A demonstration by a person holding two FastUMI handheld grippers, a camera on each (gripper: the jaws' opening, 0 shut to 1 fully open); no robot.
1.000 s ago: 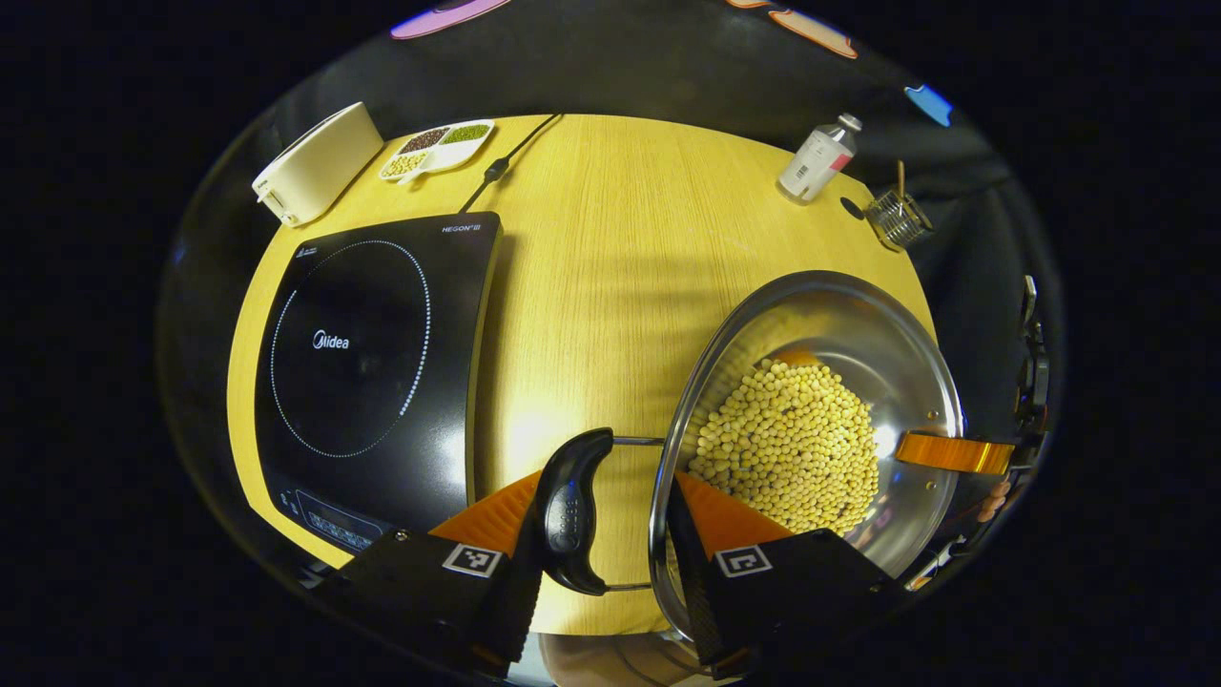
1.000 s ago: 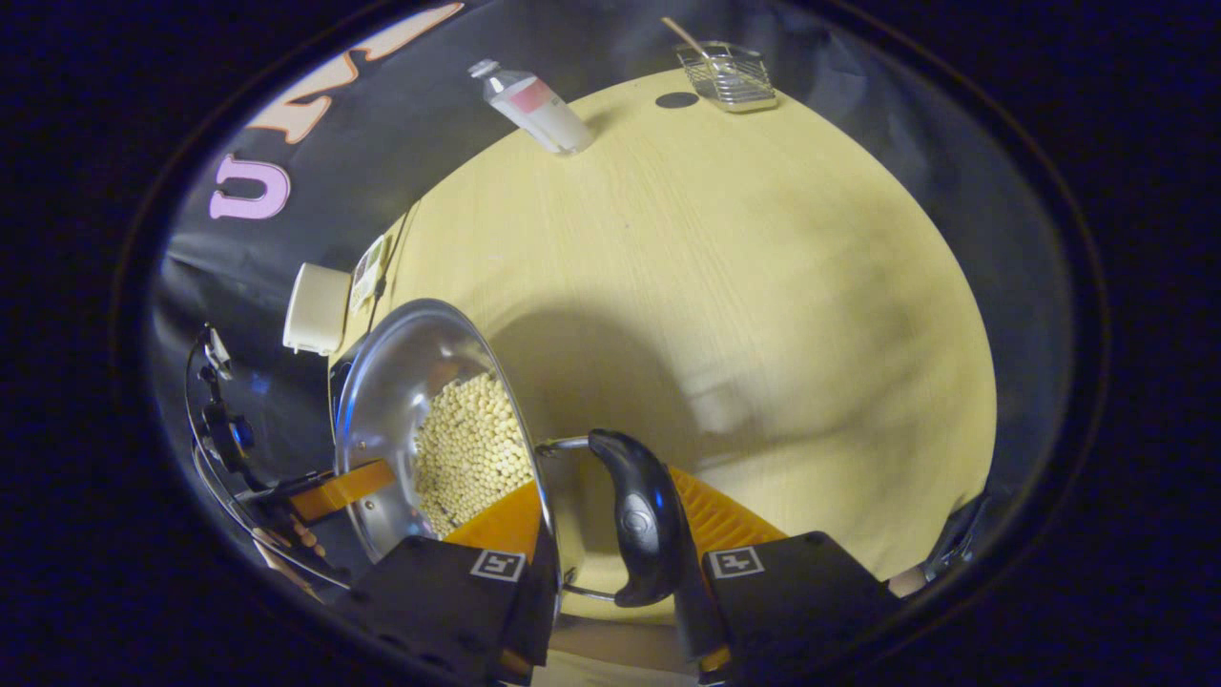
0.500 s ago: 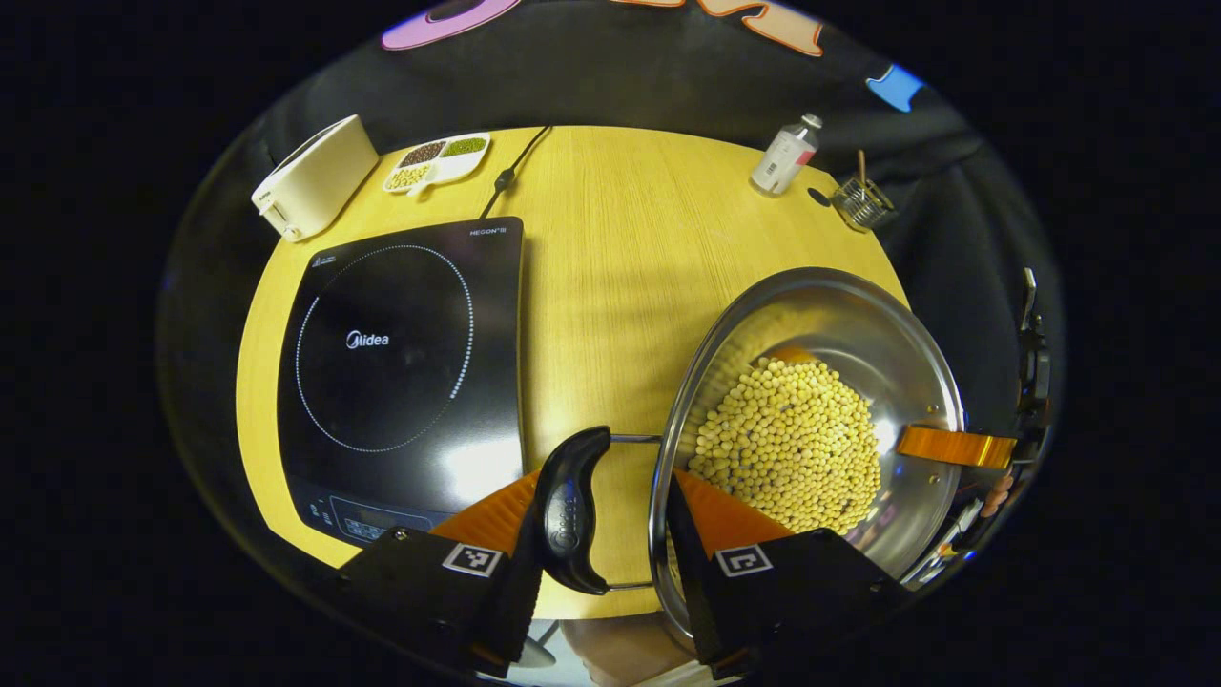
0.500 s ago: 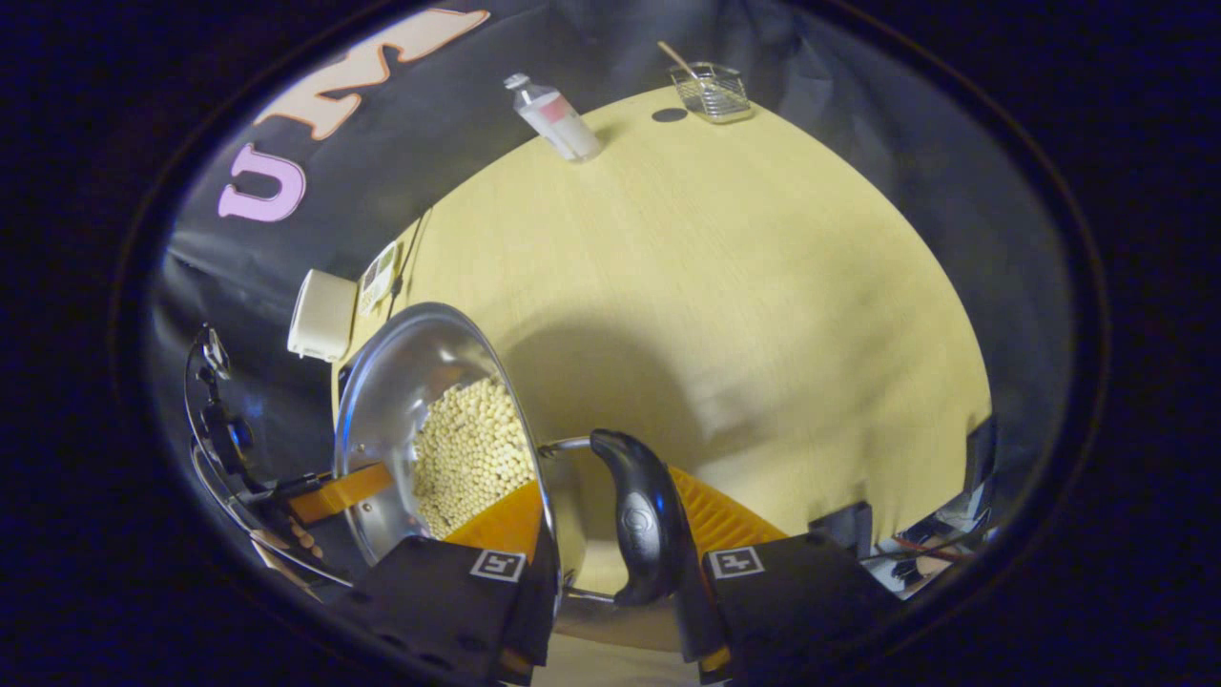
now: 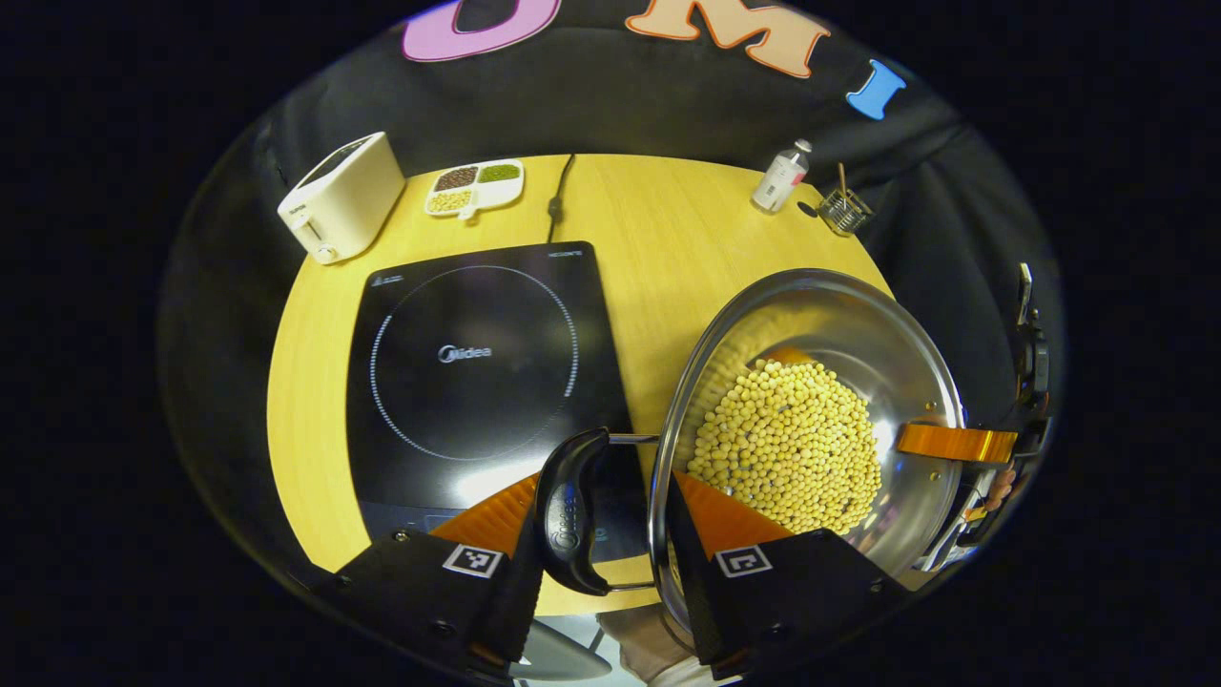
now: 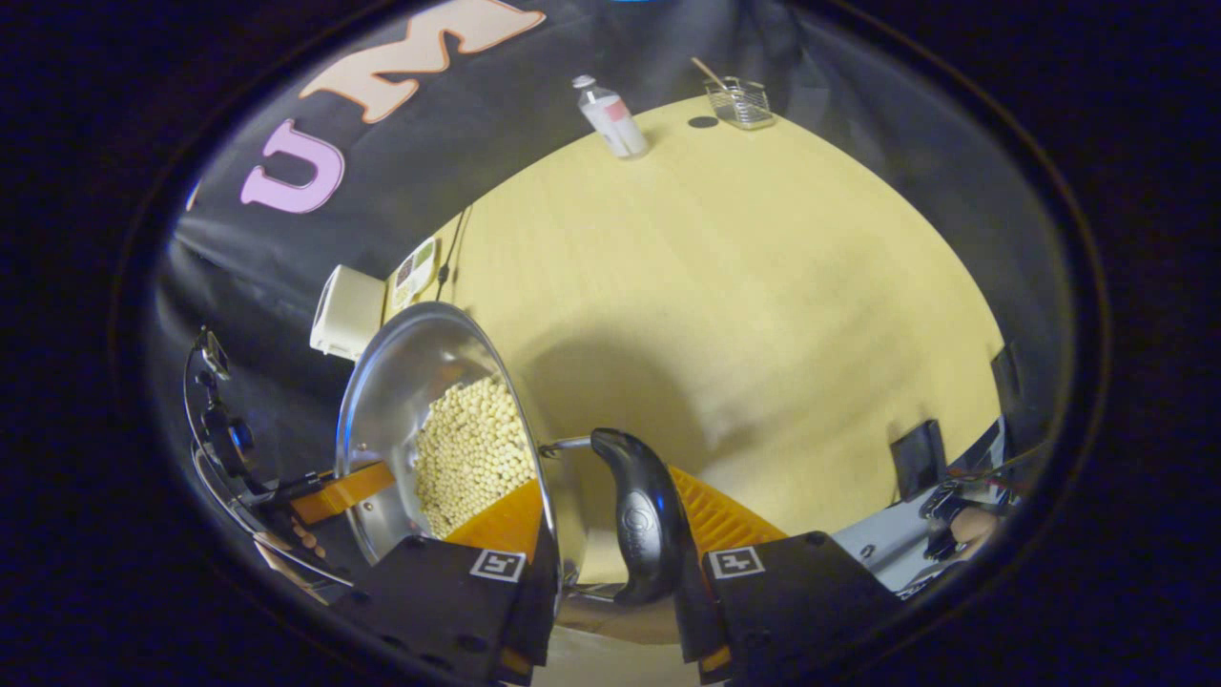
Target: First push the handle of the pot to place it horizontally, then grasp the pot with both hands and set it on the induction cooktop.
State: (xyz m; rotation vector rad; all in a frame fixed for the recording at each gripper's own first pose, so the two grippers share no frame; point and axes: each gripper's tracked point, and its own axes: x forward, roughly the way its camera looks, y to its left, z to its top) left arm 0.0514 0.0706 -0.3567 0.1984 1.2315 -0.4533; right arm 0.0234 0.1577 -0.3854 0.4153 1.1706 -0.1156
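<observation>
A steel pot [image 5: 858, 315] holding soybeans [image 5: 787, 444] hangs above the wooden table [image 5: 668, 229], just right of the black induction cooktop [image 5: 477, 367]. In the left gripper view, my left gripper [image 5: 596, 515] is shut on the pot's black side handle [image 5: 568, 510], with one finger outside the handle and the other inside the pot wall. A finger of the right gripper [image 5: 954, 444] shows at the pot's far rim. In the right gripper view, my right gripper [image 6: 615, 530] clamps the opposite handle [image 6: 641, 520] of the pot [image 6: 410, 372] the same way.
At the table's back edge stand a cream appliance [image 5: 341, 196], a divided dish of beans [image 5: 474, 186], the cooktop's cable [image 5: 558, 191], a small bottle [image 5: 780, 176] and a wire holder [image 5: 844, 210]. Bare tabletop [image 6: 763, 286] lies right of the pot.
Both grippers have risen and carried the pot leftward. The cooktop has slid right in the left gripper view and now lies under the held handle. Both grips are unchanged.
</observation>
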